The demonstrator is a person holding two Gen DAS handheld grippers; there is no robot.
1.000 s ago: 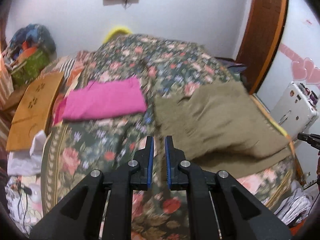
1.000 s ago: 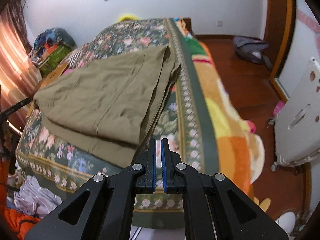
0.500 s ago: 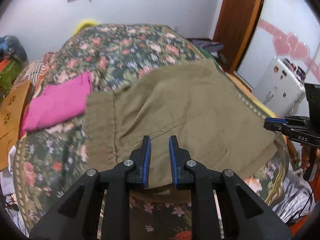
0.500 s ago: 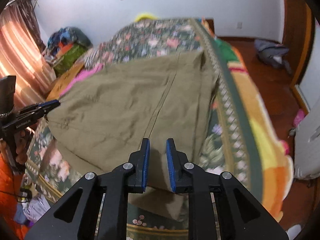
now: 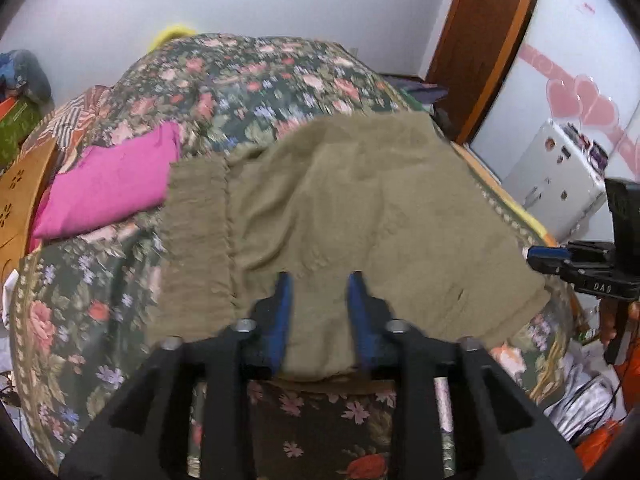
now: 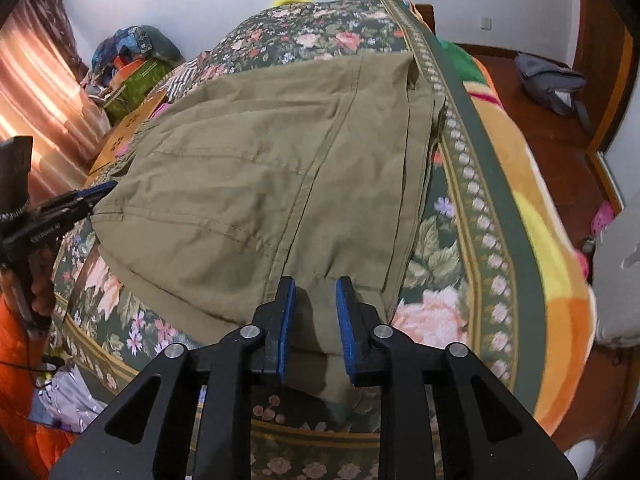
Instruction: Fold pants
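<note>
Olive-green pants lie folded flat on the floral bedspread, their near edge hanging a little over the bed's front. My left gripper hovers over that near edge by the waistband side; its jaws are opening, with cloth below the gap and no pad pressing on it. My right gripper stands over the near edge at the leg side, jaws also opening, pads clear of the fabric. Each gripper shows in the other's view: the right gripper at the right edge, the left gripper at the left edge.
A folded pink cloth lies on the bed left of the pants. A wooden board leans at the bed's left side. A white appliance and a brown door frame stand to the right. A grey bag lies on the wooden floor.
Both grippers came forward and down over the near edge of the pants, and their jaws went from shut to apart. The pants lie still.
</note>
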